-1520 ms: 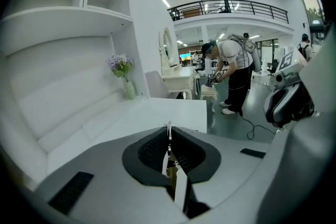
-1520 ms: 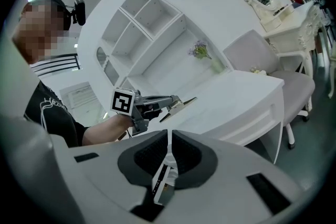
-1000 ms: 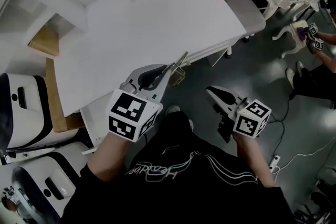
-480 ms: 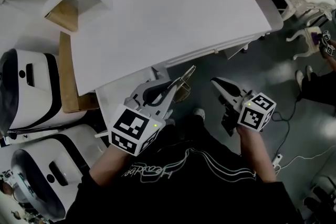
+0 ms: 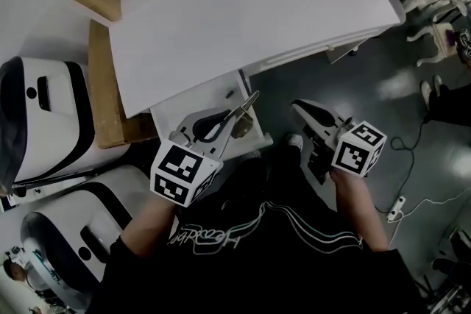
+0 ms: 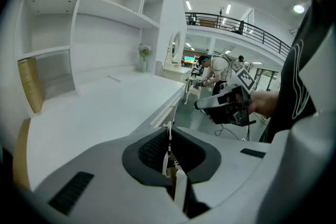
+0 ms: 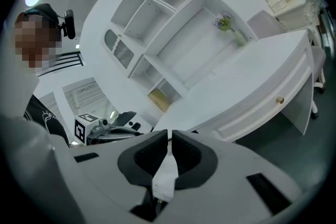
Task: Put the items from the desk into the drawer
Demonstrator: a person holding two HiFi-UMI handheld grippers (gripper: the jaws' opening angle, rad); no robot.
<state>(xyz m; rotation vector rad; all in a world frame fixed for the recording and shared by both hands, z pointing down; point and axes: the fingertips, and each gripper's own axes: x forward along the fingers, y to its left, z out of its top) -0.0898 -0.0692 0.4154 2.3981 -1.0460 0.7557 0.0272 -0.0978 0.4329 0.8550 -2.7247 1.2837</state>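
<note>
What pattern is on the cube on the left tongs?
The cube bears black-and-white square markers; clearest in the head view.

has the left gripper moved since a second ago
Yes. Against the desk, the left gripper, shut on a thin item, has shifted left along the front edge and hangs over the open drawer.

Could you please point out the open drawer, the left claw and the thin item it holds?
open drawer [image 5: 210,95]: head view, bare white floor.
left claw [image 5: 237,112]: head view, between its fingertips.
thin item [image 5: 252,97]: head view, end sticking past the claw.
</note>
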